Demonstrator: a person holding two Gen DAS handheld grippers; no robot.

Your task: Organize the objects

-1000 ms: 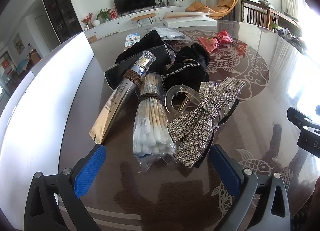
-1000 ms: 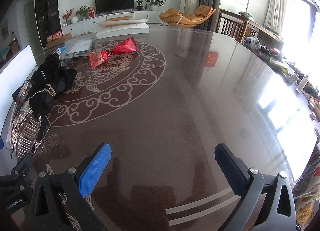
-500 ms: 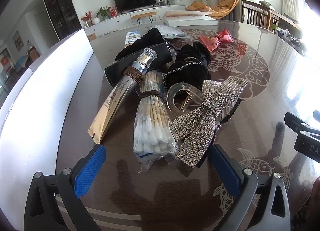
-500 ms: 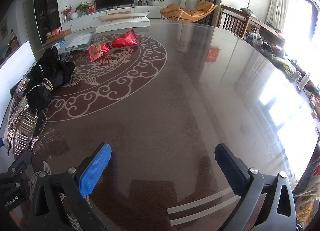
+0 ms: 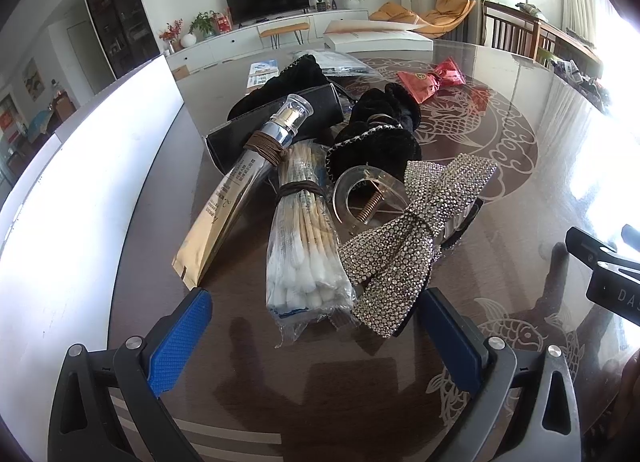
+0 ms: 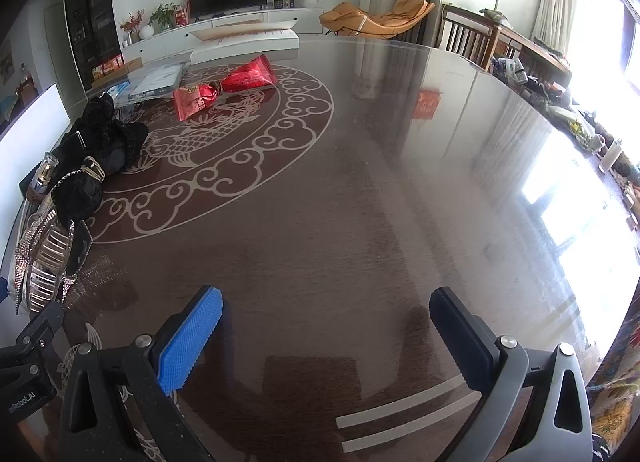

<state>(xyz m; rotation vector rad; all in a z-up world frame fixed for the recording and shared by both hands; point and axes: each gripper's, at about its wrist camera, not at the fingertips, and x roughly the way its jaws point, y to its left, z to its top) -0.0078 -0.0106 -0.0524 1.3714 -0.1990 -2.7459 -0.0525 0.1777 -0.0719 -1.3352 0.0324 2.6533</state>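
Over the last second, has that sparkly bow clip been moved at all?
No. The rhinestone bow clip lies against the clear claw clip and the bag of cotton swabs just as before; only the camera view shifted slightly.

**Listener:** What do your two tools look like?

**Operator:** My left gripper [image 5: 316, 336] has two black plastic arms with triangular cut-outs, round silver screws near the tips, and blue fingers [image 5: 180, 336] with a knurled face. My right gripper [image 6: 326, 332] is the same build: a bright blue textured pad [image 6: 190, 340], silver screw heads, grey-black frames.

**Listener:** Any markings?

**Operator:** White lettering on the black body, only partly readable.
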